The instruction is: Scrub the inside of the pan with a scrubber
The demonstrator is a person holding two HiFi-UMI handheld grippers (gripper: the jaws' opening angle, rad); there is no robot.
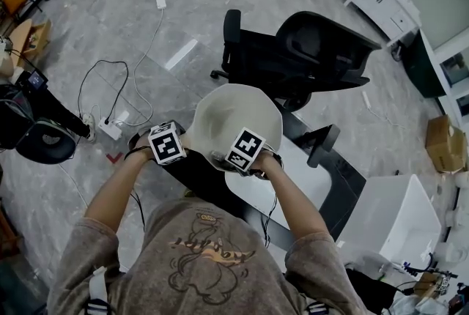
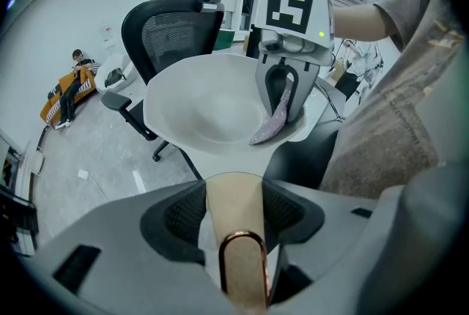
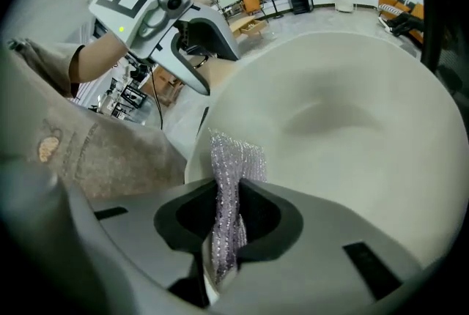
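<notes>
Scrubbing step, I'd say: left claw (image 2: pixel 234 215) clamps the pan (image 2: pixel 205 108) by its handle (image 2: pixel 233 196); right claw (image 3: pixel 227 222) pinches the scrubber (image 3: pixel 233 167) at the inner wall, mid-frame. Next: press and sweep across.

the pan (image 1: pixel 236 114) looks smooth, matt cream inside; its handle (image 2: pixel 234 207) is wood-look with a shiny coppery metal loop (image 2: pixel 242 235). the scrubber (image 3: pixel 231 176) is glittery, rough mesh.

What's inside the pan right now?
Only the glittery scrubber, pinched in the right gripper and lying against the pan wall near the rim. The rest of the pale interior looks bare. The wall under the scrubber is covered.
</notes>
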